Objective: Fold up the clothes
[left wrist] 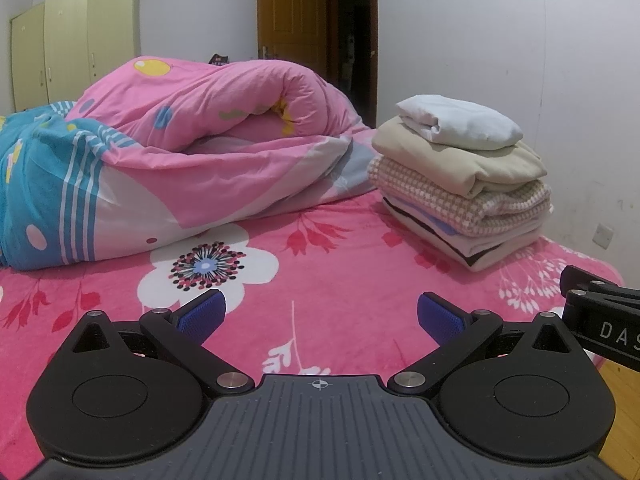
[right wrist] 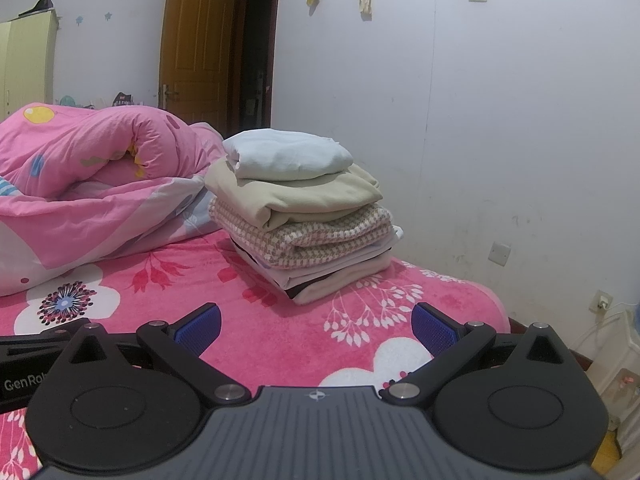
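Clothes lie folded in a soft, squared stack (left wrist: pixel 460 184) on our plush floral blanket (left wrist: pixel 340 280). Our left gripper (left wrist: pixel 320 316) and right gripper (right wrist: pixel 316 320) hover with ribbed blue pads (left wrist: pixel 202 312) spread wide, holding nothing.

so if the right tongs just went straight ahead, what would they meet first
Most likely the stack of folded clothes on the bed; the open right tongs point at its lower layers. Only bare bedcover lies between, though depth is unclear.
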